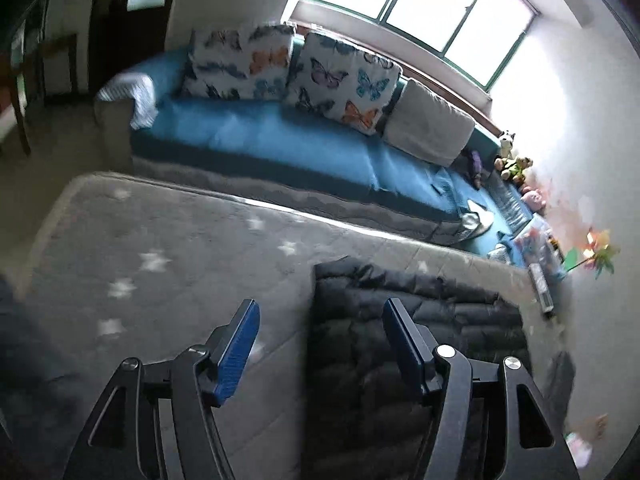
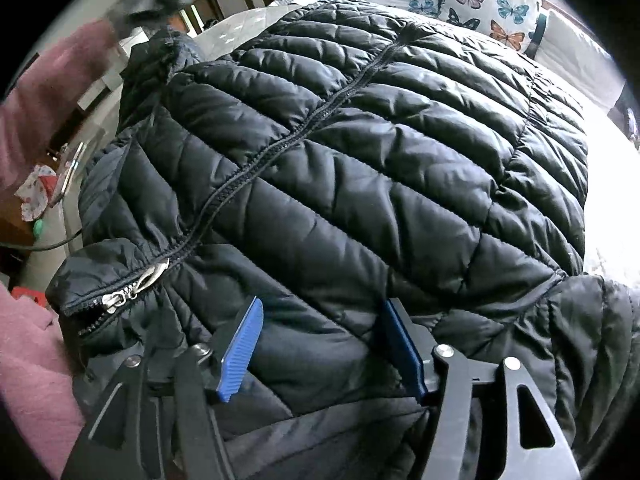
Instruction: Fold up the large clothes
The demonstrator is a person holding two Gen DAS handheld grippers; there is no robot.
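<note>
- Black quilted puffer jacket (image 2: 360,152) lies zipped, front up, on the grey star-patterned bed cover (image 1: 160,240) — flat for folding.
- Your right gripper (image 2: 320,344) gapes at the collar, holding nothing.
- Your left gripper (image 1: 320,344) is spread too, above the jkt edge — ready to help.

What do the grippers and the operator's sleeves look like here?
Both the left gripper and the right gripper look alike: black angular linkage arms with triangular cut-outs, silver pivot pins, and flat blue ribbed pads on the fingers. No cables show on either. The operator wears a pink sleeve, seen in the right wrist view.
</note>
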